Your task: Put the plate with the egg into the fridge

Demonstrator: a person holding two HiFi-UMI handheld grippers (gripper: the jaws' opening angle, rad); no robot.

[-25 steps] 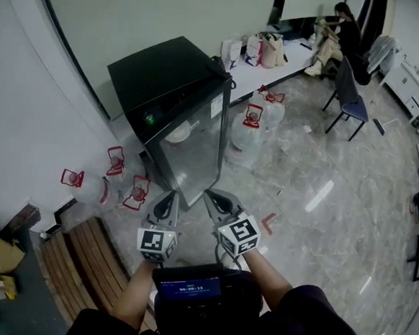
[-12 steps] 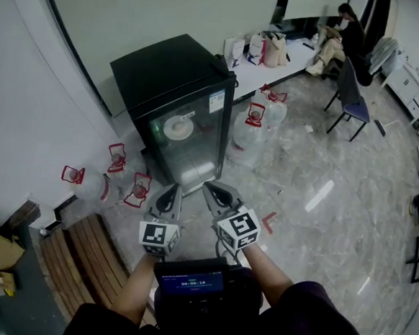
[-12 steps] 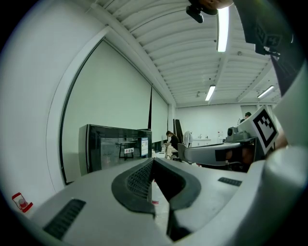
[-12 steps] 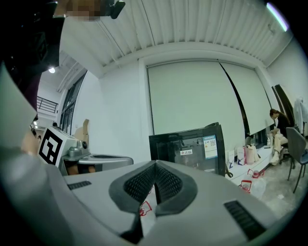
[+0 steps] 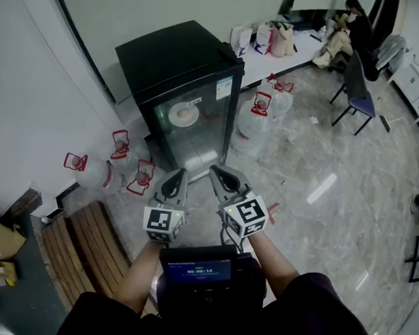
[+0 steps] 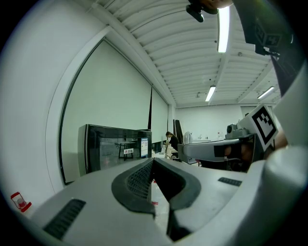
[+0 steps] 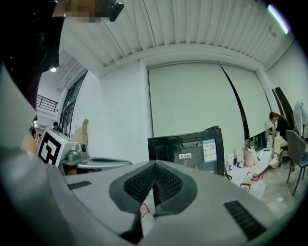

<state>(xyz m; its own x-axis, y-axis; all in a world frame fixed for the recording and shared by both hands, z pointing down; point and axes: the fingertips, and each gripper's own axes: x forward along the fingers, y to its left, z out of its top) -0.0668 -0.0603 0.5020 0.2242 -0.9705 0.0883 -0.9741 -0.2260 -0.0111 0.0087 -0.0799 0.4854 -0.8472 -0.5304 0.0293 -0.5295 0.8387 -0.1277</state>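
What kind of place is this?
Probably an office or workroom: a small black glass-door fridge, large clear water jugs with red handles on the polished stone floor, and a long white desk.

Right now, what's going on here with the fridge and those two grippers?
A person faces the black glass-fronted fridge with a grey two-jaw gripper in each hand. The left gripper and right gripper are both shut, empty and clear of the fridge. Its door looks closed, and the round white plate with the egg sits on a shelf inside, visible through the glass.
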